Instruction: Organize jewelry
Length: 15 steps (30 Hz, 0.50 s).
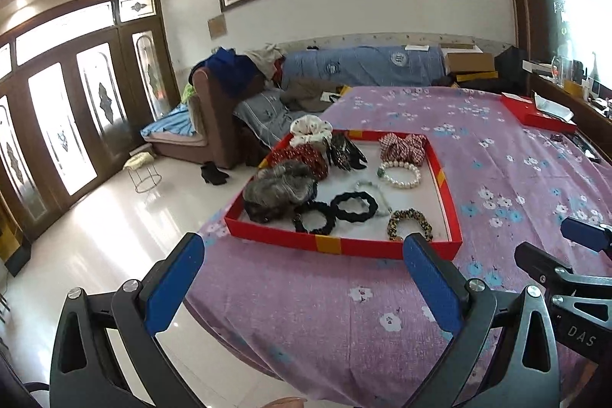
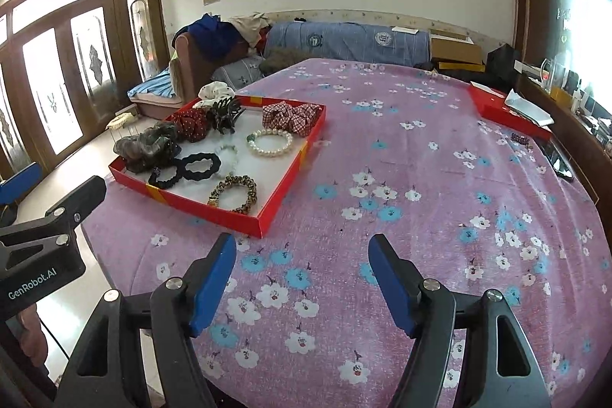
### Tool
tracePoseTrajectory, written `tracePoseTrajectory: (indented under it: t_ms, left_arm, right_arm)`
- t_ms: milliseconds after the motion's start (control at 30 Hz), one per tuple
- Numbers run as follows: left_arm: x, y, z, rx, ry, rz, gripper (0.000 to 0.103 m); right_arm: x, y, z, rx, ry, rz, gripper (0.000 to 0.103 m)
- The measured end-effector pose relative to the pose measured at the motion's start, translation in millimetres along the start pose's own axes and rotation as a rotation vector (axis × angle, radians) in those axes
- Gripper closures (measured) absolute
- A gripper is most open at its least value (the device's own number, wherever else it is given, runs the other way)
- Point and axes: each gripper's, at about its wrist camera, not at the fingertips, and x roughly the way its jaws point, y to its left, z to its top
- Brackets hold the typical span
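A red tray (image 1: 344, 247) (image 2: 275, 205) on the purple flowered table holds a pearl bracelet (image 1: 400, 174) (image 2: 270, 142), two black scrunchies (image 1: 354, 205) (image 2: 201, 165), a leopard scrunchie (image 1: 409, 222) (image 2: 233, 194), a red plaid scrunchie (image 1: 403, 146) (image 2: 292, 117), a grey scrunchie (image 1: 281, 192) (image 2: 147, 146), a red dotted scrunchie (image 2: 191, 123) and a dark claw clip (image 1: 344, 151) (image 2: 225, 115). My left gripper (image 1: 302, 278) is open and empty, just before the tray's near edge. My right gripper (image 2: 304, 274) is open and empty, over the cloth right of the tray.
A second red box (image 1: 535, 113) (image 2: 505, 111) with papers lies at the table's far right. A dark object (image 2: 558, 161) lies by the right edge. A white scrunchie (image 1: 310, 127) sits at the tray's far corner. Sofas and tiled floor (image 1: 114, 236) lie to the left.
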Motion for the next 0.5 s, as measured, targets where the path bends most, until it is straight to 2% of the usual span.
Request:
tracePoseTrajectory:
  t_ms: [500]
  left_arm:
    - [27, -1, -9, -0.014, 0.095, -0.051, 0.0]
  right_arm:
    - [22, 6, -7, 0.004, 0.06, 0.005, 0.027]
